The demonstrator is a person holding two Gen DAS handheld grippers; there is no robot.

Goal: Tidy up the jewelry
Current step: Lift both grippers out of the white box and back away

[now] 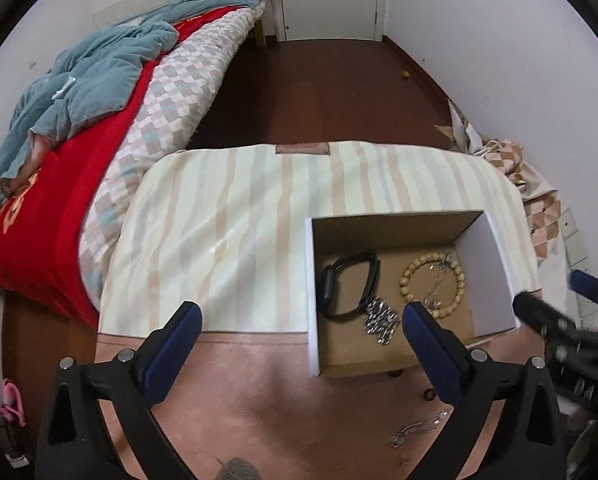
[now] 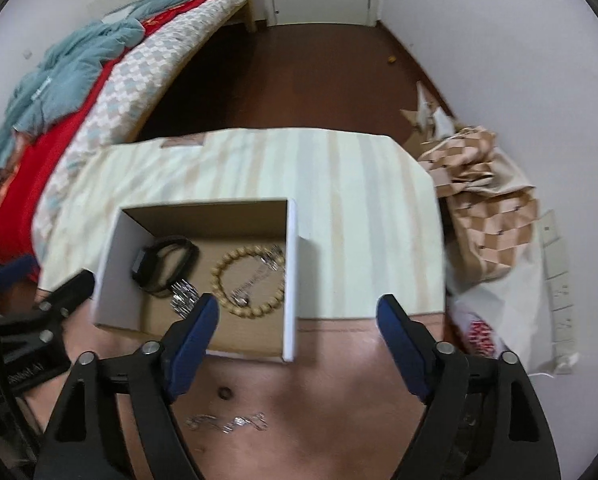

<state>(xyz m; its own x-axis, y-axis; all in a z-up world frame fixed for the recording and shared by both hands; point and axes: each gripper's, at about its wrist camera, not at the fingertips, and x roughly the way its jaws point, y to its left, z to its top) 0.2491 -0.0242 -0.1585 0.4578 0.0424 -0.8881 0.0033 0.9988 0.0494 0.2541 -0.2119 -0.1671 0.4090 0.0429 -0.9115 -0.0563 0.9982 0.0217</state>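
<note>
chain (image 2: pixel 227 424): light, limp, slippery; pinch mid-length off mat
ring (image 2: pixel 224 393): tiny, rigid
box (image 2: pixel 291 280): holds the rest
left gripper (image 1: pixel 299 320): apart, empty
right gripper (image 2: pixel 297 316): apart, empty

Open box (image 1: pixel 391 360) holds black watch (image 1: pixel 349 286), bead bracelet (image 1: pixel 433 282) with thin chain (image 1: pixel 437 280) lying across it, silver bracelet (image 1: pixel 381 320) touching watch. Outside, on pink mat: dark ring (image 2: pixel 224 393), silver chain (image 2: pixel 227 424) lying flat.
</note>
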